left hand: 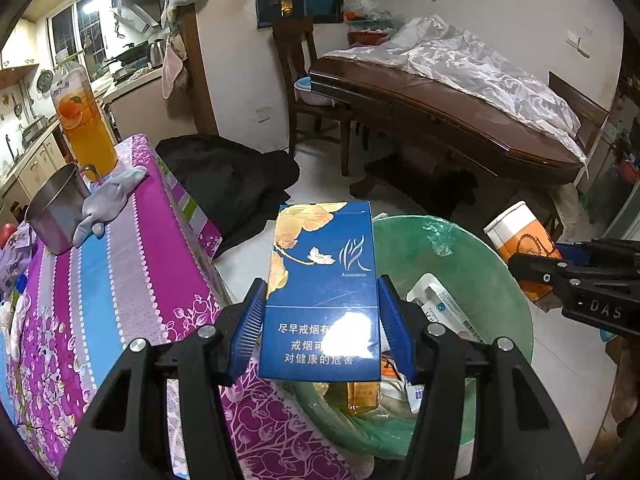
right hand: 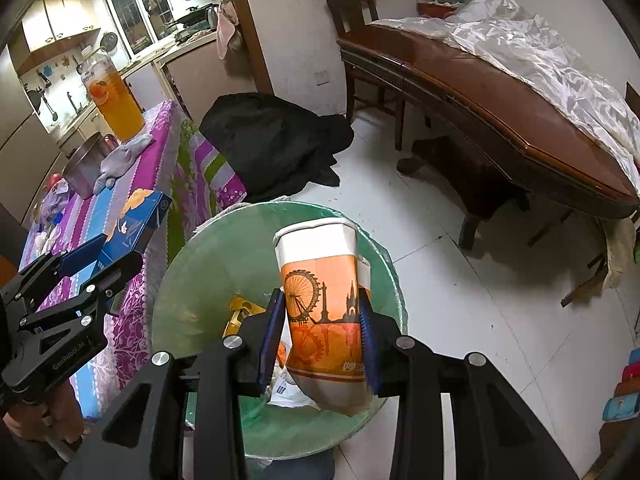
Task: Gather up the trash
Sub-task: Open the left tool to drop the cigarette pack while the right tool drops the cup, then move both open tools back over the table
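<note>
left gripper (left hand: 322,316): blue pads clamped on both long edges of a blue cigarette pack (left hand: 320,292); pack stands upright between the fingers, right at the near rim of the bin, partly over the tablecloth edge.
right gripper (right hand: 323,330): fingers squeezed onto an orange-and-white paper cup (right hand: 322,300) with a ferris wheel print, kinda crumpled near the bottom; it hangs over the open bin.
trash bin (right hand: 192,280): round, lined with a pale green plastic bag, sits on the floor just beside the small table. Already some stuff inside: a white box (left hand: 442,308), something yellow-gold, bits of paper.
small table (left hand: 120,264): covered in a loud purple, blue and pink striped cloth with flower print, hanging down the side next to the bin.
on that table: big bottle of orange drink (left hand: 86,128) at the far end, a steel mug (left hand: 56,210) in front of it, a grey glove (left hand: 106,200) flopped beside the mug. Some wrappers at the left edge, too blurry to call.
floor: white tiles, with a heap of black cloth (right hand: 276,140) past the table.
dining table (right hand: 500,120): dark glossy wood, oval, crinkly clear plastic sheet (right hand: 552,60) bunched on top, wooden chair (left hand: 300,76) tucked at its far end.
background: kitchen nook on the left, window, counter, kettle, ceiling light on.
</note>
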Motion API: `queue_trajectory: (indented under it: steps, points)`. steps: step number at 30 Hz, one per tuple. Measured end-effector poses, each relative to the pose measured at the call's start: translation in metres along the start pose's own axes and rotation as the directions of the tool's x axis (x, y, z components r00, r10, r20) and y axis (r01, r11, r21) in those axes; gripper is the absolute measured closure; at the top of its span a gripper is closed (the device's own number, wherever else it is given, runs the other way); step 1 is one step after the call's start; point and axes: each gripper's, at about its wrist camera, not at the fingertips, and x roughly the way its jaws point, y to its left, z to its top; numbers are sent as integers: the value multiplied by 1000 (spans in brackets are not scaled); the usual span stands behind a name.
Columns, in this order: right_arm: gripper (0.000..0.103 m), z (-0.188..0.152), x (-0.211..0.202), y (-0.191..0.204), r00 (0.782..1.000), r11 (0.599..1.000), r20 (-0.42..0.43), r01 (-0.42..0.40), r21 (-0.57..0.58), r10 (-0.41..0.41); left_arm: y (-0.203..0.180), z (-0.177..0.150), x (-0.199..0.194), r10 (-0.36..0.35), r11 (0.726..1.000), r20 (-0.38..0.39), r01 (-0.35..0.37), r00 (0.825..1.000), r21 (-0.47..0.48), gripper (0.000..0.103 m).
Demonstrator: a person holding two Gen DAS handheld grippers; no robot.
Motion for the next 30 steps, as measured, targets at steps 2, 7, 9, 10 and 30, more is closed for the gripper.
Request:
queue_trajectory:
  steps: [2, 7, 9, 10, 30]
  points:
    - [67, 0, 1, 0, 1000, 1000, -2, -1, 0, 1, 0, 0, 0, 0, 1000, 3, 0, 1000, 2, 50]
    - [63, -1, 1, -2, 1000, 1000, 5, 0, 7, 0, -4, 0, 0, 0, 1000, 3, 0, 1000, 9, 49]
    - [57, -1, -1, -5, 1000, 1000, 14, -11, 17, 11, -6, 0, 1, 7, 1000, 4, -7, 1000, 12, 49]
    - [52, -1, -2, -6, 1000, 1000, 19, -15, 20, 14, -6, 0, 1, 6, 1000, 3, -6, 1000, 10, 48]
    - [52, -8, -7, -8, 999, 999, 40, -27, 26, 26, -10, -4, 1, -2, 1000, -6, 2, 1000, 10, 43]
